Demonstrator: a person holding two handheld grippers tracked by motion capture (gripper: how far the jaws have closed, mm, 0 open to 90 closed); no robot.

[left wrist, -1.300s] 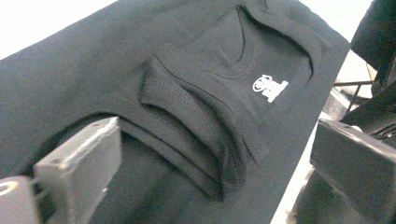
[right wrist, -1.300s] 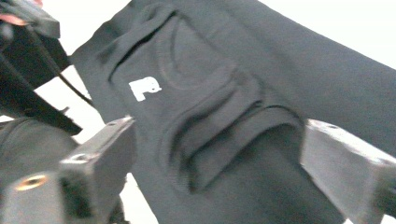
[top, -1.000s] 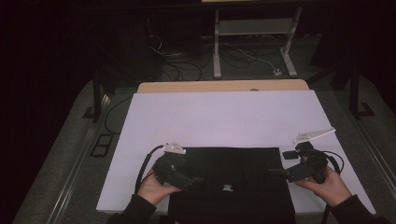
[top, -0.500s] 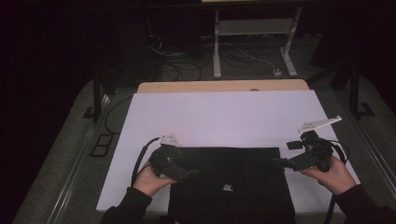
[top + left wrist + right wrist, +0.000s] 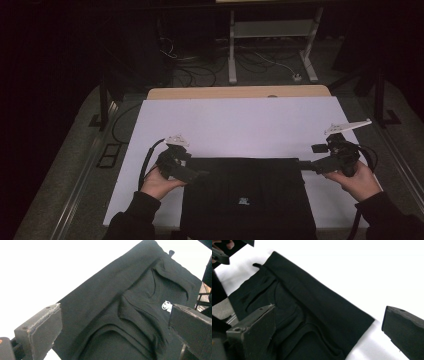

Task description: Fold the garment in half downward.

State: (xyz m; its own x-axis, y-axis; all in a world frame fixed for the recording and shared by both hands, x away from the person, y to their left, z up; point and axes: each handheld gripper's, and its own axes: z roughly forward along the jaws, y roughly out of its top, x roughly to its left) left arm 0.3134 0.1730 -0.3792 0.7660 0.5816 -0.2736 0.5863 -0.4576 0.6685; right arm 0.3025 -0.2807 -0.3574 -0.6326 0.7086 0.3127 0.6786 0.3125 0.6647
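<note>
Two grippers flank the black garment [image 5: 247, 197] on the white table [image 5: 240, 125]: left gripper [image 5: 196, 175] and right gripper [image 5: 306, 165], jaws spread wide, grasping nothing.

Left gripper [image 5: 197, 174] and right gripper [image 5: 305, 165] face inward, fingers spread wide.

One black garment [image 5: 247, 200] (folded), two grippers [image 5: 200, 174].

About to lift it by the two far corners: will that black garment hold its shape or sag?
Likely floppy: the black garment already shows soft folds and ridges, so it should sag between the left gripper and right gripper. Probably light, since it lies thin and flat on the white table cover. A push would likely bunch it rather than slide it.
</note>
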